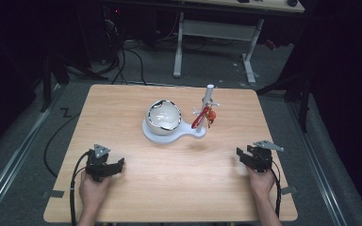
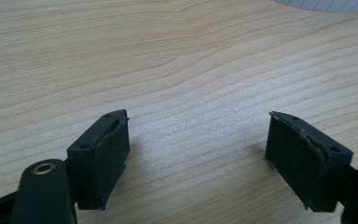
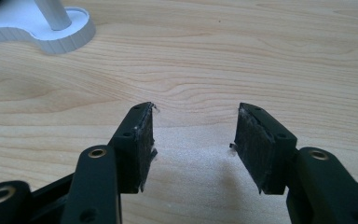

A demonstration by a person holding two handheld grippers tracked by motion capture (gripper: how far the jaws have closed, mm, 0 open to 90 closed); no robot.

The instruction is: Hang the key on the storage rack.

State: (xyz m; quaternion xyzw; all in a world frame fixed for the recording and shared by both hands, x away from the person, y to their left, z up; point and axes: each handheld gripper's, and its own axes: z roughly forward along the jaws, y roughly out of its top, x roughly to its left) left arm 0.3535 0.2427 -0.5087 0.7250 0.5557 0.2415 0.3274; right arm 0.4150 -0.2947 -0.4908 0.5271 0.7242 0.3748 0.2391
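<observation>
Left gripper, right gripper: jaws released, nothing between; red object on stand indistinct.

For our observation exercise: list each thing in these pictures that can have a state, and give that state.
Left gripper: open, empty, low over the table.
Right gripper: open, empty.
White bowl: upright on the white stand.
White stand: upright, post vertical.
Red trinket: hanging from the post's peg.

The white stand is cut off by the right gripper view's top-left edge.
</observation>
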